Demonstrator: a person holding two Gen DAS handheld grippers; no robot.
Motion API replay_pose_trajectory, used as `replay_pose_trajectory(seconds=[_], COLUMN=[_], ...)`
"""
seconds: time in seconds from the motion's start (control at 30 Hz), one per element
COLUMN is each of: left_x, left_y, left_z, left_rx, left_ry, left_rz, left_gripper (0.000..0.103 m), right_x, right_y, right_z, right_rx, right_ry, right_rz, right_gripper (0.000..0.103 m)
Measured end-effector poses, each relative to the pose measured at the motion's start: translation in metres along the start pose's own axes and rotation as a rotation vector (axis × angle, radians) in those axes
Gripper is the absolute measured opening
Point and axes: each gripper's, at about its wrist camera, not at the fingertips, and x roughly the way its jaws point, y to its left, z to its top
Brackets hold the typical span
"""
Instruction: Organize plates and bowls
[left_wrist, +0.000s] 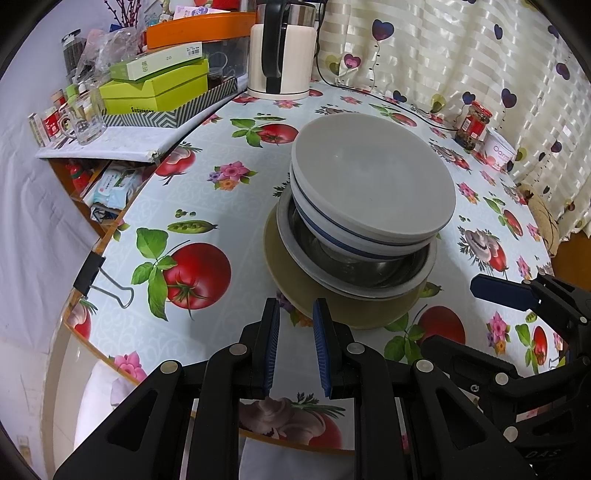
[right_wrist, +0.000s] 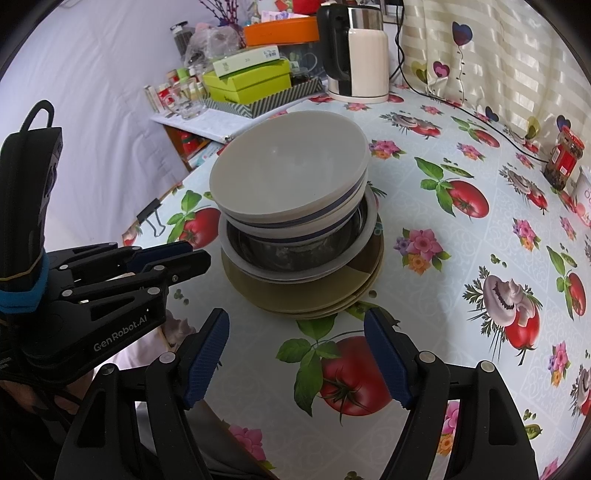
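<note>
A stack of dishes stands in the middle of the table. On top is a grey-white bowl (left_wrist: 373, 173) (right_wrist: 291, 170), nested in a white bowl with a blue stripe (left_wrist: 351, 236) (right_wrist: 332, 210). Under them is a steel bowl (left_wrist: 354, 269) (right_wrist: 291, 251), then tan plates (left_wrist: 347, 314) (right_wrist: 306, 299). My left gripper (left_wrist: 295, 314) (right_wrist: 184, 254) is empty, with its jaws a narrow gap apart, just short of the plates' near edge. My right gripper (right_wrist: 295, 325) (left_wrist: 495, 290) is open wide and empty, in front of the stack.
The table has a vegetable-print cloth (left_wrist: 207, 206) (right_wrist: 461, 258). A kettle (left_wrist: 282, 51) (right_wrist: 356, 55) and its cord stand at the back. A red jar (left_wrist: 474, 123) (right_wrist: 563, 157) is at the far right. A cluttered shelf with green boxes (left_wrist: 155, 88) lies left. A binder clip (left_wrist: 92, 275) grips the table edge.
</note>
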Motion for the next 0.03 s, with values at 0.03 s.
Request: replay_pose_trajectory(seconds=[0.03], left_x=[0.0002], left_y=[-0.0001], left_z=[0.0001], left_rx=[0.000], left_ry=[0.001], left_rz=[-0.001], left_gripper=[0.019], right_x=[-0.0002], right_y=[0.0000], right_z=[0.0001], right_rx=[0.000], right_ry=[0.000], right_rz=[0.000], right_gripper=[0.076])
